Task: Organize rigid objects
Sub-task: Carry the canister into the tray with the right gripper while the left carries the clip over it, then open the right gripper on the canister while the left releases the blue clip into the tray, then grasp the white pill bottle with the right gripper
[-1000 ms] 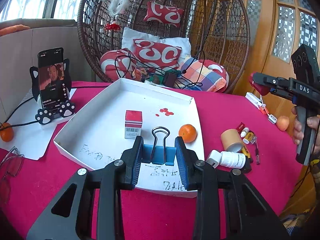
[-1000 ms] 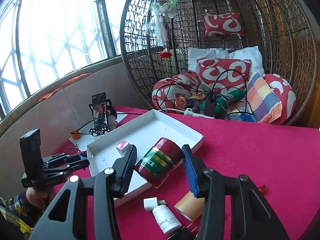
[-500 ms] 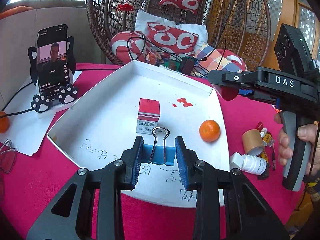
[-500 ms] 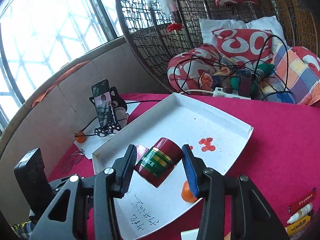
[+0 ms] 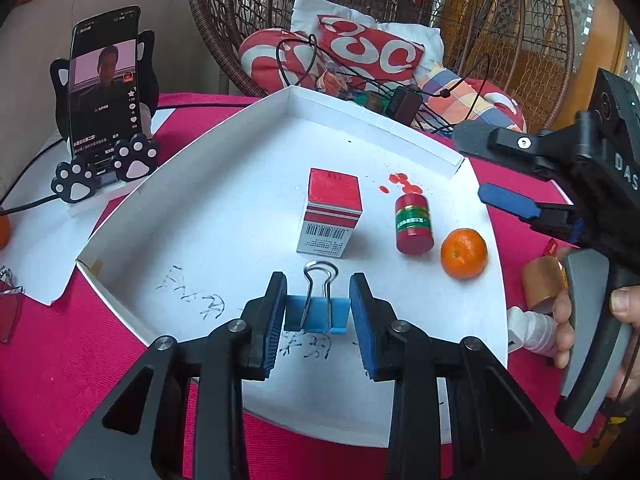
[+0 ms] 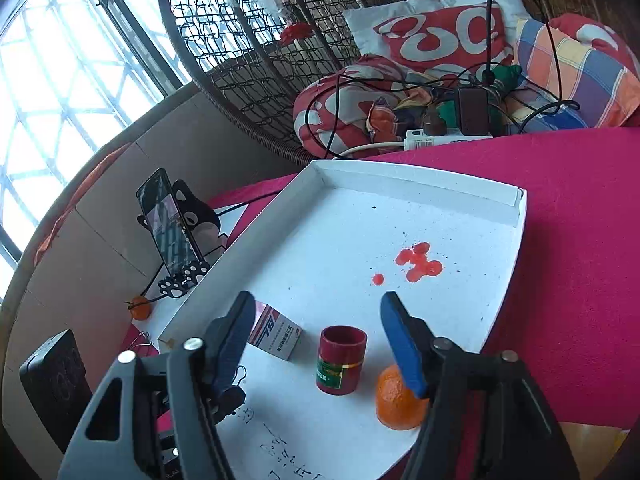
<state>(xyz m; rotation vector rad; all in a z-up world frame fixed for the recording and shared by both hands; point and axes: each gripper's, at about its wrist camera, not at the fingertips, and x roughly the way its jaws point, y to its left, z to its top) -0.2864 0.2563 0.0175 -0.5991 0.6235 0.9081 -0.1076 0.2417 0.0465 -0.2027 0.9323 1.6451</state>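
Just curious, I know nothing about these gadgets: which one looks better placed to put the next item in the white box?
Left. Its hand-held gripper already holds the blue binder clip over the white box; the right one is open, empty.

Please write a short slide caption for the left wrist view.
Left claw shut on a blue binder clip above the white tray, where a red jar, a boxed item and a tangerine stand.

White tray [image 5: 224, 128] on red-clothed table [image 5: 80, 352]
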